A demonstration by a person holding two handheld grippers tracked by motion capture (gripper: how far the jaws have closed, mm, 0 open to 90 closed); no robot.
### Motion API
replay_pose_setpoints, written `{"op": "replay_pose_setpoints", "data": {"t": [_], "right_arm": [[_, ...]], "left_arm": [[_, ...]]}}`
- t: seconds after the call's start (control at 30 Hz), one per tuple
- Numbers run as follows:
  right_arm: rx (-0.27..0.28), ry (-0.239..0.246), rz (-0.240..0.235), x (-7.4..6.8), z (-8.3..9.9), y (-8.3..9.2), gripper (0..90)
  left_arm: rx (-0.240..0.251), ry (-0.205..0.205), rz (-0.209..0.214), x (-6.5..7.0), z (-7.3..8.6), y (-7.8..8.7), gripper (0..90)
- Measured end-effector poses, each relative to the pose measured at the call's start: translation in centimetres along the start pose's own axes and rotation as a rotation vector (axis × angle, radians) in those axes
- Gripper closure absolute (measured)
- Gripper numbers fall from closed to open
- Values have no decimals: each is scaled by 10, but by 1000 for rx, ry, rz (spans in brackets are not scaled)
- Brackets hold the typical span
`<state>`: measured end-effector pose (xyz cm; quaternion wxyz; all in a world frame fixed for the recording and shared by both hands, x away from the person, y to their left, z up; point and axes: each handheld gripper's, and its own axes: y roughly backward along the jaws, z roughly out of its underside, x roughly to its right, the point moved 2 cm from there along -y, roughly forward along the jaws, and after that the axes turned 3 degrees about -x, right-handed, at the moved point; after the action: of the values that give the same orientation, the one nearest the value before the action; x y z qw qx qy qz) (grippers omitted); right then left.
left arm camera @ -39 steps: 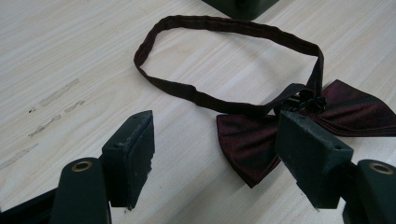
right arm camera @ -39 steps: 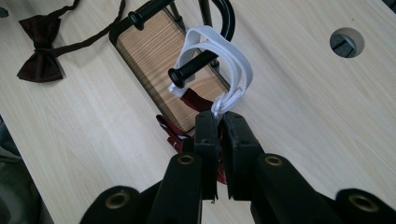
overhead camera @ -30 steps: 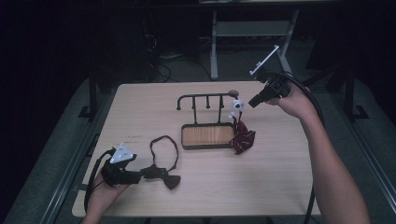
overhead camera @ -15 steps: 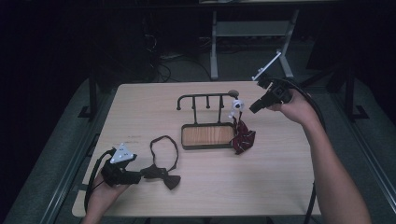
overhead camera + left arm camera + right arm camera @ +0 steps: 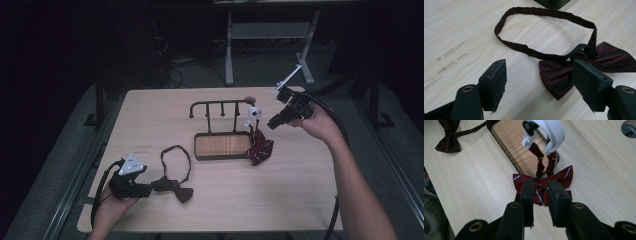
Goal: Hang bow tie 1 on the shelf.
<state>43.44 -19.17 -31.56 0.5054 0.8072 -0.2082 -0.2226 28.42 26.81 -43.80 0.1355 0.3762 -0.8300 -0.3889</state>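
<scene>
A dark maroon bow tie [image 5: 176,190] with a looped strap [image 5: 176,156] lies on the table at the front left. My left gripper [image 5: 150,189] rests just left of it, open; in the left gripper view the tie [image 5: 609,57] lies beyond the wide-apart jaws of my left gripper [image 5: 541,73]. A red striped bow tie [image 5: 260,148] hangs by a white strap [image 5: 253,114] from the right end of a black rack [image 5: 220,106]. My right gripper [image 5: 272,123] hovers to its right. Its jaws have just been opening. My right gripper [image 5: 541,188] stands slightly open with nothing between the jaws, above the striped tie [image 5: 564,176].
The rack stands on a wooden base tray [image 5: 222,145] at mid table. A round hole [image 5: 629,128] is in the tabletop behind the rack. Cables trail from both grippers. A metal stand [image 5: 270,35] is on the floor beyond the table.
My right hand has sunk a little and drifted right, away from the rack's top. Both ties and my left gripper have stayed put.
</scene>
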Motion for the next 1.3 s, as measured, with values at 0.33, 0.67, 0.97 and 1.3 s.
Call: {"op": "replay_pose_setpoints", "data": {"t": [0.33,0.67,0.97,1.3], "right_arm": [[8,0,-14,-4,9,-10,667],[28,-3,-25,-9,22,-18,617],[29,-9,-28,-12,32,-25,568],[34,-7,-30,-21,49,-38,499]], "left_arm": [[-5,-2,2,1,0,-1,289],[-7,-3,2,2,0,-1,289],[-6,-2,2,1,0,-1,289],[-6,-3,4,2,0,-1,289]]}}
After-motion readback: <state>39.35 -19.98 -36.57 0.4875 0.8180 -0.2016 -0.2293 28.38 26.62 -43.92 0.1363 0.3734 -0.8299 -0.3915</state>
